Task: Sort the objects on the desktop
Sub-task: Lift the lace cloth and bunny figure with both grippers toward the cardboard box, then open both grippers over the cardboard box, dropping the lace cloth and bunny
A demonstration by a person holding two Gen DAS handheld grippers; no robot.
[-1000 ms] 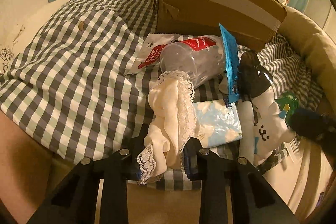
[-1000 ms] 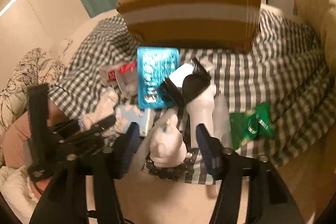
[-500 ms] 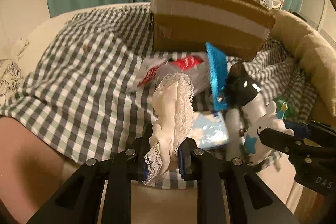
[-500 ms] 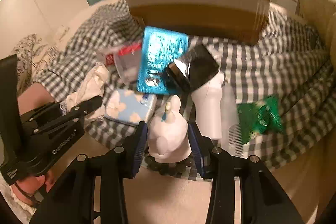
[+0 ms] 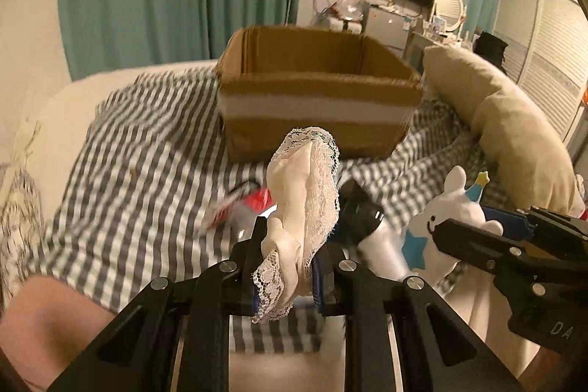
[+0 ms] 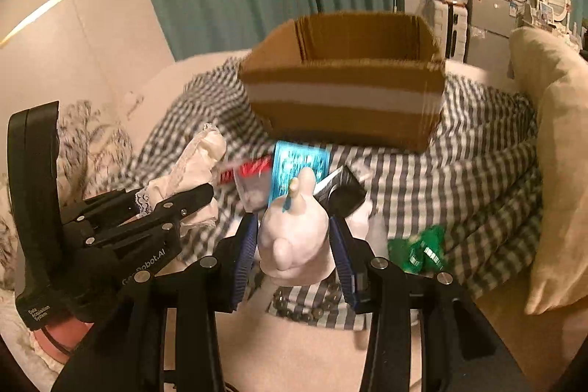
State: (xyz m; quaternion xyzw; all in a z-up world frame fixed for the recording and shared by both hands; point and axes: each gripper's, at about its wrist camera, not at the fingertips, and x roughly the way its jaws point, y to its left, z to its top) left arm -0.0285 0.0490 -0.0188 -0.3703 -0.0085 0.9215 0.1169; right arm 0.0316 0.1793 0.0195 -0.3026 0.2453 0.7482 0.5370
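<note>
My left gripper [image 5: 288,276] is shut on a cream lace-trimmed cloth [image 5: 305,193] and holds it up above the checked cloth; it also shows in the right wrist view [image 6: 194,164]. My right gripper [image 6: 294,256] is shut on a white rabbit toy [image 6: 294,237], lifted off the surface; the toy also shows in the left wrist view [image 5: 444,223]. An open cardboard box [image 5: 316,90] stands behind, also in the right wrist view [image 6: 345,87].
On the checked cloth [image 6: 477,171] lie a blue blister pack [image 6: 297,164], a red-and-clear packet [image 6: 246,175], a black-capped white bottle [image 6: 345,193] and a green packet [image 6: 419,248]. A beige cushion [image 5: 514,135] lies at the right.
Both grippers have closed on their objects and lifted them: the left raised the lace cloth, the right raised the rabbit toy. The box's open top has come into view.
</note>
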